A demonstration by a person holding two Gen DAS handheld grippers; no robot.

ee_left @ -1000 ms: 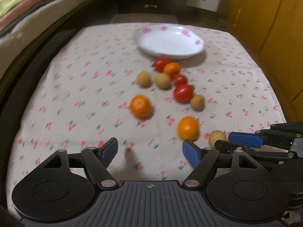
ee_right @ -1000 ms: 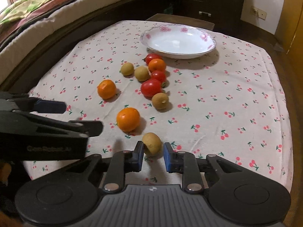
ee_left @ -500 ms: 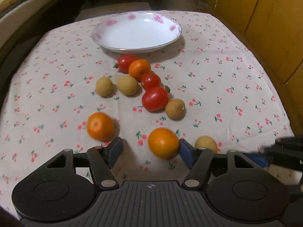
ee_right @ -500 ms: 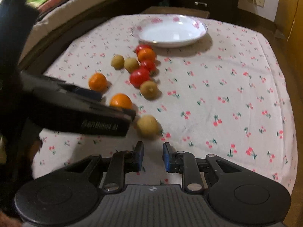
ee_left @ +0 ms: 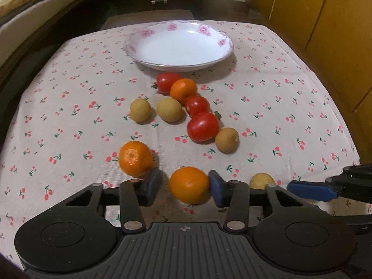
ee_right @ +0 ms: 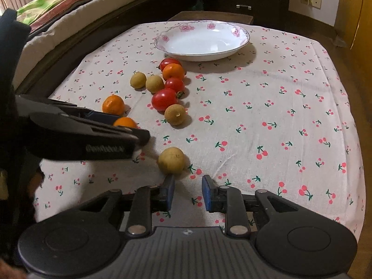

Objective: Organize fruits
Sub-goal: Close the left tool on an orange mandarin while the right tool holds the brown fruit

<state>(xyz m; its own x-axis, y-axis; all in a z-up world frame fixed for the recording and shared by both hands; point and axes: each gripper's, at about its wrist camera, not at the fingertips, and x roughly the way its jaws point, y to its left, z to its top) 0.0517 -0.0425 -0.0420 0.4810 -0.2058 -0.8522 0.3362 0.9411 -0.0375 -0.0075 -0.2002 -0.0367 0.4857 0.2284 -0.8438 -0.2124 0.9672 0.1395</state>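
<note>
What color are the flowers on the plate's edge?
Pink, on the white plate. The left wrist view shows them best.

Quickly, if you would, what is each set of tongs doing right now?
Left tongs: open, fingers either side of an orange, not clamped.
Right tongs: open, holding nothing; a tan fruit lies just ahead.

My right gripper (ee_right: 187, 191): jaws apart, nothing between. Tan fruit (ee_right: 171, 160) just beyond left pad, 11 o'clock. My left gripper (ee_right: 130, 130) at 9 o'clock, over orange (ee_right: 124, 122). Plate (ee_right: 241, 41), 12 o'clock, bare.
</note>
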